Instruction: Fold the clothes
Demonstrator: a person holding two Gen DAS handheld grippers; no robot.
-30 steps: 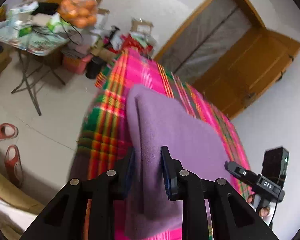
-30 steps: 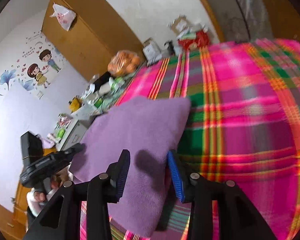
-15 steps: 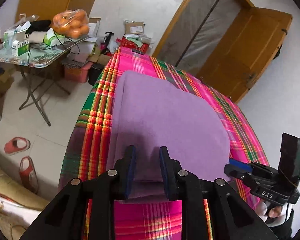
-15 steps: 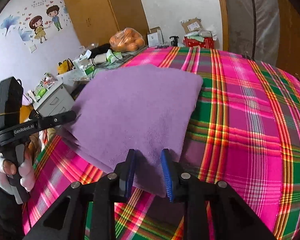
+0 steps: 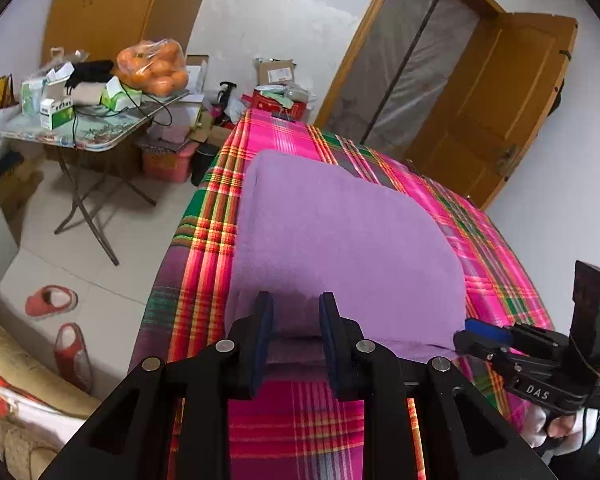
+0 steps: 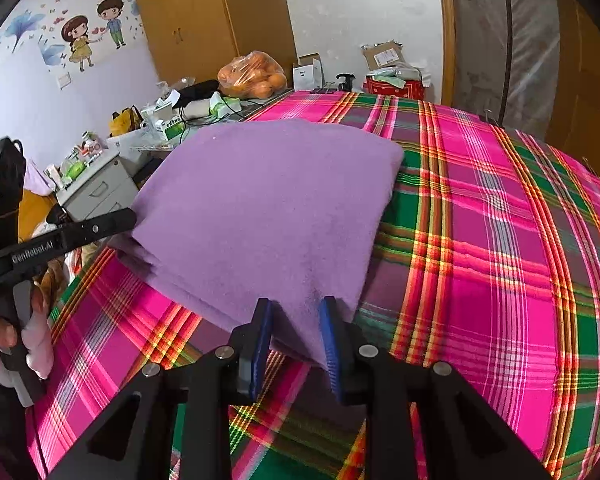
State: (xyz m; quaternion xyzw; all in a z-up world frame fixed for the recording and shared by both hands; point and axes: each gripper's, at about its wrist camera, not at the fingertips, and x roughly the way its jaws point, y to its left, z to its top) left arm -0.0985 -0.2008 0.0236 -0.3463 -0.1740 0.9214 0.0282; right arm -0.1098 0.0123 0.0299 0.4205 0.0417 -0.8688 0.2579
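Observation:
A folded purple cloth [image 5: 340,232] [image 6: 260,200] lies on the bed's pink and green plaid cover [image 5: 300,420] [image 6: 480,240], its layered edges facing me. My left gripper [image 5: 294,304] is shut on the thick near edge at the cloth's left corner. My right gripper [image 6: 294,316] has the near right corner between its blue pads. Its jaws are closing, and the pads press the fabric. In the left wrist view the right gripper [image 5: 472,332] meets the cloth at its right corner. In the right wrist view the left gripper [image 6: 116,220] meets it at the left edge.
Left of the bed stands a folding table [image 5: 92,132] with boxes and a bag of oranges [image 5: 154,66]. Red slippers [image 5: 52,300] lie on the tiled floor. A wooden door [image 5: 500,100] is behind the bed, boxes [image 5: 276,84] at its far end, and a small drawer cabinet [image 6: 96,192] beside it.
Both views have rolled level, and the cloth now lies flat on the bed instead of looking tilted. The right jaws narrowed from a wide gap onto the cloth's corner.

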